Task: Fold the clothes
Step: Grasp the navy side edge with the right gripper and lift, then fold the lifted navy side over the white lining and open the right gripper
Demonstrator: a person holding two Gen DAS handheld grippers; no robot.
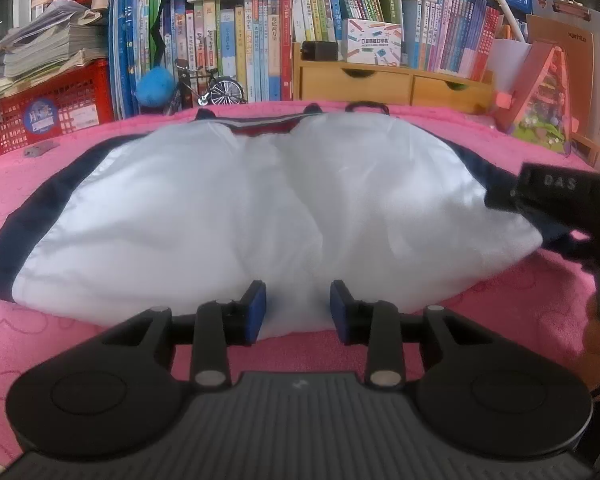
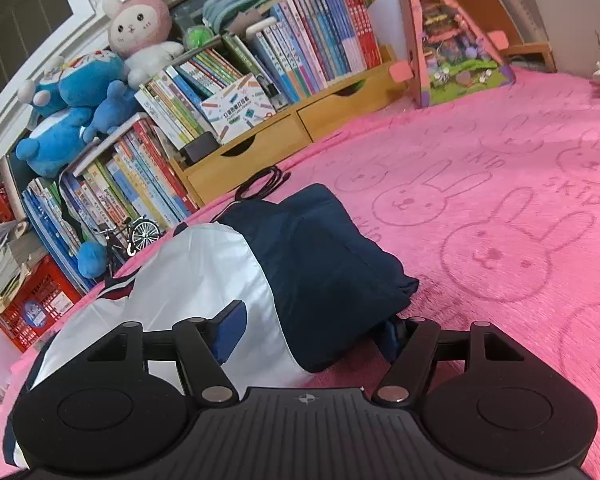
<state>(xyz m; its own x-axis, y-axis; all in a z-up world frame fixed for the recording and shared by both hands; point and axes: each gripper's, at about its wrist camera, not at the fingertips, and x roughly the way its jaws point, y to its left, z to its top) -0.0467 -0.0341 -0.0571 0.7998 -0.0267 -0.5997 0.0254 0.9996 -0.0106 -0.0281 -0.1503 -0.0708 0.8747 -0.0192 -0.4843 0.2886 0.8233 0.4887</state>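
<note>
A white jacket (image 1: 236, 208) with navy sleeves lies spread on the pink blanket (image 1: 60, 320). My left gripper (image 1: 298, 306) sits at the jacket's near hem. Its blue pads (image 1: 256, 312) stand apart, with white cloth lying loose between them, so it is open. In the right wrist view the navy sleeve (image 2: 332, 272) is folded over the jacket's white body (image 2: 204, 272). My right gripper (image 2: 312, 330) straddles that fold, open. One pad rests over the white cloth and the other finger (image 2: 394, 338) is half hidden behind the sleeve's edge. The right gripper's black body (image 1: 560, 208) shows at the jacket's right edge.
Rows of books (image 1: 236, 48), a wooden drawer unit (image 1: 392, 80), a red crate (image 1: 48, 108), plush toys (image 2: 76, 104) and a small model bicycle (image 1: 212, 88) line the far edge. A black cable (image 2: 260, 184) lies behind the jacket. A pink toy house (image 2: 456, 40) stands at the back right.
</note>
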